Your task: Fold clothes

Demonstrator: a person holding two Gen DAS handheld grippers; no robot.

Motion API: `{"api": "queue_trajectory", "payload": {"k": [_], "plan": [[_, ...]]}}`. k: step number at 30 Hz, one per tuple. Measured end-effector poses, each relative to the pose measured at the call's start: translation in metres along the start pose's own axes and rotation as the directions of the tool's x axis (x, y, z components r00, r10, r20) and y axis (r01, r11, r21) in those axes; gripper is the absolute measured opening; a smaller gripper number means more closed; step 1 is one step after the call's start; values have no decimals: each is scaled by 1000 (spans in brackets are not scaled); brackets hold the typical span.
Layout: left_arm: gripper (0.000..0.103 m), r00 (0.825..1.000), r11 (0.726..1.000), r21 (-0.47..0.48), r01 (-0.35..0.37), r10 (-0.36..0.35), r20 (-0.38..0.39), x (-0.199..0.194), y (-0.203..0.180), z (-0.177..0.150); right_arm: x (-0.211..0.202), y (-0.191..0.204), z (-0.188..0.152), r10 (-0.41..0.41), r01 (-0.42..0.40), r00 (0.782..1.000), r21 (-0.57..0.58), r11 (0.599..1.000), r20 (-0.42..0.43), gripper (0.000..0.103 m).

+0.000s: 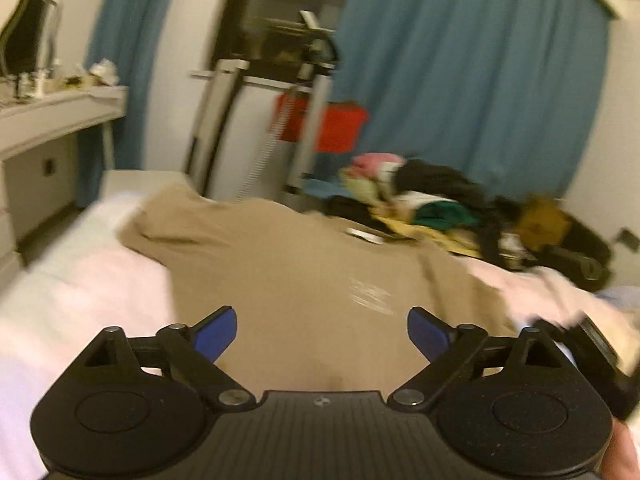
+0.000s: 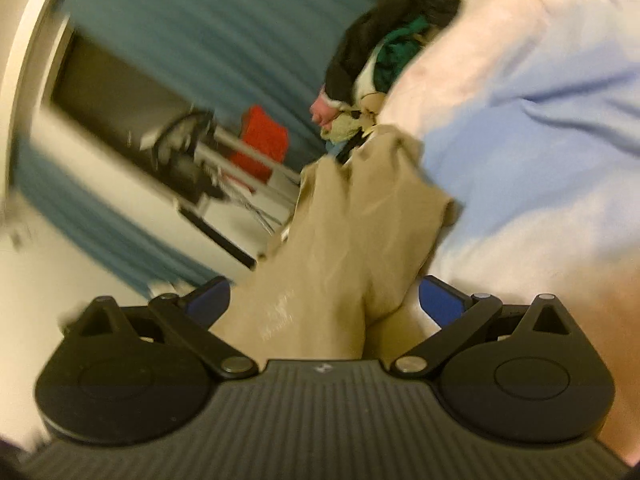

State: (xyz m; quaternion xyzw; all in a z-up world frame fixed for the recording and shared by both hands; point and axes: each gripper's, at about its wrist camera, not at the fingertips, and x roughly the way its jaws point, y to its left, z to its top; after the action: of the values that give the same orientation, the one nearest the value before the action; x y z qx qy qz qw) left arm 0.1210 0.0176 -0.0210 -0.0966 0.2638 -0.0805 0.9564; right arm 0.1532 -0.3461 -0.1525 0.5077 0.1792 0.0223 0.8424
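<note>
Tan shirt (image 1: 288,264) lies on bed (image 1: 80,280) beside clothes pile (image 1: 432,204); both grippers' jaws apart.

Bed's left side (image 1: 60,288) open; clothes heap (image 1: 432,200) crowds far right; desk (image 1: 52,116) flanks left.

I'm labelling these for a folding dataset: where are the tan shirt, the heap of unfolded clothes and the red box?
tan shirt (image 1: 288,264): left wrist view, middle of its spread body.
heap of unfolded clothes (image 1: 432,196): left wrist view, dark garment on top.
red box (image 1: 336,128): left wrist view, front face.
</note>
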Motion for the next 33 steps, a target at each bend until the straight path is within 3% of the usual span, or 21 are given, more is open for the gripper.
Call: {"api": "queue_trajectory", "payload": {"k": [5,10,16,18,20,21,23,25,30,33], "plan": [[94,999,1000,-25,16,-17,-45,15,-14,-39,28,-27,11,10,-11,1000,107,994,16,103],[94,997,998,-58,-21,17,-69,36,4,-48,68,-23,20,65,-73,995,123,990,71,103],[94,995,992,-125,-9,-3,-98,45,33,-48,101,-38,37,124,-159,979,223,962,162,101],[94,994,993,-116,3,-15,-107,52,32,-50,109,-37,42,129,-168,975,216,962,183,95],[94,993,995,-99,12,-24,-117,60,28,-52,122,-36,47,92,-126,981,201,972,168,70],[94,992,996,-90,17,-28,-121,64,27,-53,128,-36,48,67,-97,986,196,976,154,64],[94,991,998,-66,20,-29,-128,70,22,-57,134,-37,51,19,-46,990,193,980,142,34],[94,990,997,-69,28,-37,-139,74,21,-59,133,-40,53,-28,-2,988,199,980,150,19],[94,990,997,-75,36,-46,-134,72,20,-59,112,-24,79,-74,66,970,43,997,232,16],[94,991,996,-80,42,-52,-124,67,21,-59,105,-12,103,-118,156,956,-125,980,269,16]]}}
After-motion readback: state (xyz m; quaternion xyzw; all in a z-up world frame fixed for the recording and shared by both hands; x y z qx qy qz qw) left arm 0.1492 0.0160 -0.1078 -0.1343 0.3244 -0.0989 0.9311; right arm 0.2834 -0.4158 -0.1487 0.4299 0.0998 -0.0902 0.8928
